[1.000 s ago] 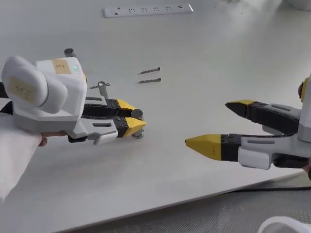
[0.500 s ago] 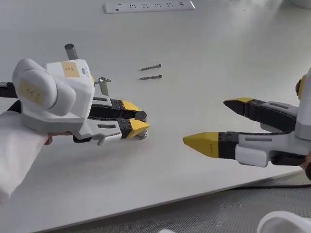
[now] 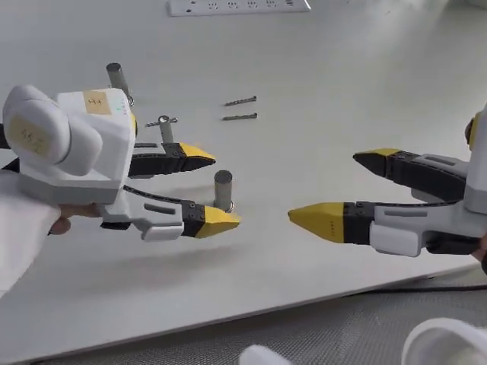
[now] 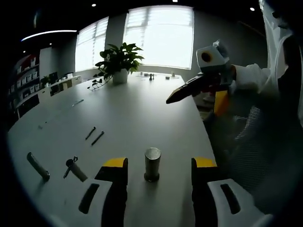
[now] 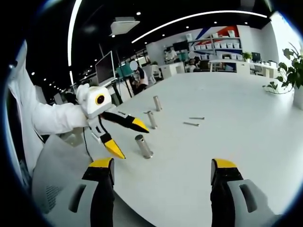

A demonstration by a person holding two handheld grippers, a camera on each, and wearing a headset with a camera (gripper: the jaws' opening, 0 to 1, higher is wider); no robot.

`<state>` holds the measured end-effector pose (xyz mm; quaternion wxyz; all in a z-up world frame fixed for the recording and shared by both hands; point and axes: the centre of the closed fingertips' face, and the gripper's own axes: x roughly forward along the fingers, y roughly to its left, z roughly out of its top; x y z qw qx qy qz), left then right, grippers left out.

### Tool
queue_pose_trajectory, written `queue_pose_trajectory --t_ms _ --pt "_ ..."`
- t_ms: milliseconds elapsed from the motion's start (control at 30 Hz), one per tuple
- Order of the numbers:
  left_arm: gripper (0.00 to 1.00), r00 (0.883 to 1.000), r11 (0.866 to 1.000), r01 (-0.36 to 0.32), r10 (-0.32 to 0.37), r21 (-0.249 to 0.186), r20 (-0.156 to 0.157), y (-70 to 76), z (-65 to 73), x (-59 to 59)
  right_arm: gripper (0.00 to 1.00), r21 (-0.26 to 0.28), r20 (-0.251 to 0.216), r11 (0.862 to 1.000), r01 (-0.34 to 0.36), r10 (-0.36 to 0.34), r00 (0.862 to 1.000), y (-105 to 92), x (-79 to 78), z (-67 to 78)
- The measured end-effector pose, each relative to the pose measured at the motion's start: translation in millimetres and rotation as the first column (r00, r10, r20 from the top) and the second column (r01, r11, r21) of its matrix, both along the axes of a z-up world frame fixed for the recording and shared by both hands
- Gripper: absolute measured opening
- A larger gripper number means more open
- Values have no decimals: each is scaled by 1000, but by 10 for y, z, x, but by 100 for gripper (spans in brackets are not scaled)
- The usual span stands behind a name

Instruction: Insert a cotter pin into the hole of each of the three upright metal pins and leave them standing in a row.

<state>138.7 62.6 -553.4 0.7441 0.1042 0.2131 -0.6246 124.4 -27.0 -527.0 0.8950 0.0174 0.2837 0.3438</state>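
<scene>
Metal pin upright, free between left fingers

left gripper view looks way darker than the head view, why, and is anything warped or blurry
Left gripper view: the window blows out and backlights the table, which reads dim; the fisheye bows its edges, yet the nearest metal pin is sharp. Head view: even soft light, faint shadows, straight lines. Right gripper view: the ceiling light strip bends into an arc.

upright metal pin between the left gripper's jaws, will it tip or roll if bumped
Likely tippy: the metal pin stands tall on a narrow base, ungripped. Round, so it would probably roll once down. Looks solid metal, so likely hefty.
</scene>
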Motion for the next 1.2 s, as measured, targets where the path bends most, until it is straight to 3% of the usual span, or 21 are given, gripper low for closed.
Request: queue_pose_trajectory --t_ms 167,267,333,433,500,533,600,667,833,900,967,1000,1100,1200 --pt "71 1000 1000 -12 12 -1 -1 177 101 -121 81 -17 10 1000 1 -1 1000 -28 19 31" --pt "83 998 998 -46 44 -45 -37 239 203 -182 81 -45 6 999 -20 20 1000 -33 24 27" --pt "91 998 998 -51 49 -48 -37 264 230 -224 81 -49 5 998 -30 30 1000 -25 33 36" --pt "100 992 990 -116 112 -81 -51 308 255 -178 81 -59 1 997 -49 49 999 -6 54 45" --pt "99 982 980 -180 174 -86 -72 367 224 -107 81 -83 -12 994 -66 65 998 -1 63 28" --pt "99 982 981 -178 172 -82 -71 403 201 -91 81 -92 -11 993 -73 72 997 1 72 29" --pt "99 976 976 -200 191 -86 -104 415 184 -97 81 -104 -18 990 -91 89 996 12 100 38" --pt "99 975 974 -209 202 -82 -93 425 170 -95 79 -113 -7 989 -91 91 996 6 156 73" --pt "99 973 974 -215 207 -69 -101 455 116 -146 75 -196 5 968 -157 161 987 -41 350 133" --pt "99 971 973 -227 222 -49 -86 484 55 -145 70 -253 -32 950 -184 182 983 -103 425 101" --pt "99 971 974 -223 218 -37 -102 502 7 -190 63 -300 -50 929 -216 211 976 -144 524 84" --pt "99 971 974 -222 218 -34 -103 511 -2 -215 61 -310 -88 923 -230 213 973 -168 563 61" --pt "99 971 976 -218 215 -21 -106 526 -14 -276 57 -331 -95 915 -231 211 973 -184 756 60" --pt "99 965 969 -246 243 -19 -93 565 11 -244 44 -371 -111 898 -237 210 971 -174 877 21"
